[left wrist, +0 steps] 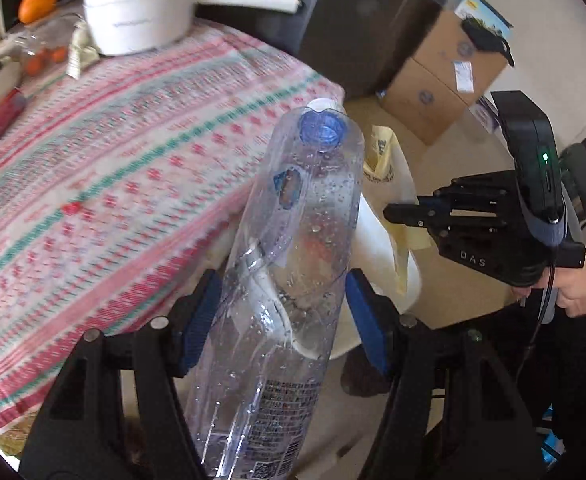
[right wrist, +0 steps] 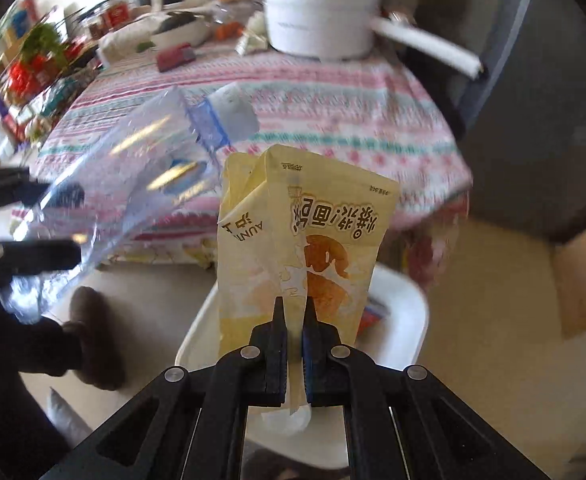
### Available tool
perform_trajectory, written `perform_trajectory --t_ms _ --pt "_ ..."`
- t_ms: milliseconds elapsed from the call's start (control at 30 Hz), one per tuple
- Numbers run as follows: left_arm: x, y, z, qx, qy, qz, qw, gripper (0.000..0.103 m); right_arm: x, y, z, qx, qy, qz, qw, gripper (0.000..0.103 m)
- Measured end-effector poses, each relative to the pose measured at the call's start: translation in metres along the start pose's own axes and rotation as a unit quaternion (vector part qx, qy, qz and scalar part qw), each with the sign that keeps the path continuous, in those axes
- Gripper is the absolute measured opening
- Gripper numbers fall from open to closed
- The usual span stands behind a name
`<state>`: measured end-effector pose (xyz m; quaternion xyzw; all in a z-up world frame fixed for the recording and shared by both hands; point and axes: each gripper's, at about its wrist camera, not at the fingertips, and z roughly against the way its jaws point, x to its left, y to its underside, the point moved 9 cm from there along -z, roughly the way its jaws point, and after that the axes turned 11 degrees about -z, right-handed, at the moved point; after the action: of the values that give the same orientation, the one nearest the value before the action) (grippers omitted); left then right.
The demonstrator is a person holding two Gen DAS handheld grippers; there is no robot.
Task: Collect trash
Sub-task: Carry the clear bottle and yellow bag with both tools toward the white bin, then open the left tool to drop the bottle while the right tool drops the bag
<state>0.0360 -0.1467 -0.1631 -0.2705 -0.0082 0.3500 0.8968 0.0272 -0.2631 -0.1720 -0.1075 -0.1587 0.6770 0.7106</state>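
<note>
Left wrist: left claw grasping bottle; right claw clenched on yellow bag above white bin.

Clear bottle, yellow carton, pink-striped tablecloth

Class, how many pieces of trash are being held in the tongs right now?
2. A clear plastic bottle in the left tongs, a yellow paper bag pinched in the right tongs.
</note>
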Motion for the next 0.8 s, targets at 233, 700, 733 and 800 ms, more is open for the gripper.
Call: perform_trajectory --t_ms 233,700,733,800 --pt "-0.025 0.005 -0.046 0.067 0.018 0.002 0.9976 0.066 -0.047 0.035 -0.015 0.052 -0.007 -0.067 0.996 0.006" --pt "-0.044 0.003 -0.094 0.121 0.024 -0.012 0.9923 0.073 -0.075 0.047 -0.025 0.082 -0.004 -0.107 0.991 0.007" --pt "-0.043 0.001 -0.092 0.117 0.022 -0.012 0.9928 0.075 -0.076 0.046 -0.025 0.083 -0.004 -0.107 0.991 0.007" --pt "-0.039 -0.001 -0.087 0.111 0.019 -0.012 0.9936 0.075 -0.076 0.047 -0.025 0.085 -0.004 -0.107 0.991 0.007"
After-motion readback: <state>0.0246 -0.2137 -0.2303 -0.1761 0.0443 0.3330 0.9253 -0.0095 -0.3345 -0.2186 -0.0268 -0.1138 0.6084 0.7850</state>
